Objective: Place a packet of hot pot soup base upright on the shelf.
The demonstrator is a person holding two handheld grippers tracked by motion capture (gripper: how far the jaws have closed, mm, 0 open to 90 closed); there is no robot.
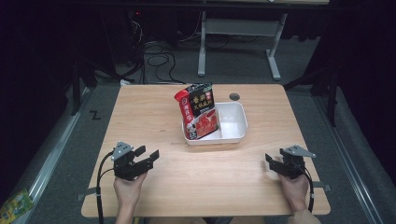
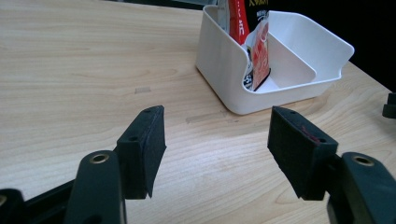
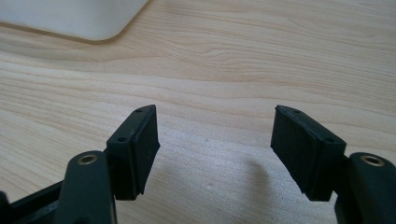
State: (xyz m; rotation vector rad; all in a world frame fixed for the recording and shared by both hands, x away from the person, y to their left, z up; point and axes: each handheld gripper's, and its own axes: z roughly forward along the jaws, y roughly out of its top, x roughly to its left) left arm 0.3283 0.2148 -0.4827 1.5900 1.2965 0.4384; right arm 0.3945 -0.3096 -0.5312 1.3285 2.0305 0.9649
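The left tool [image 1: 148,156] sits low over the tabletop [image 1: 205,182] with its jaws wide apart, holding nothing. The right tool [image 1: 273,161] does the same. Both hands rest near the front edge. The red bag [image 1: 200,112] stands in the white tub [image 1: 233,126], well apart from both.

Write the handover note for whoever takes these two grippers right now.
Left gripper: open, holds nothing, low over the table's near left.
Right gripper: open, holds nothing, near right.
Red sauce packet: upright, tilted, in the left compartment of the white bin at mid-table.
Done: no grasp made.
Left: probably reaching for the packet or bin.
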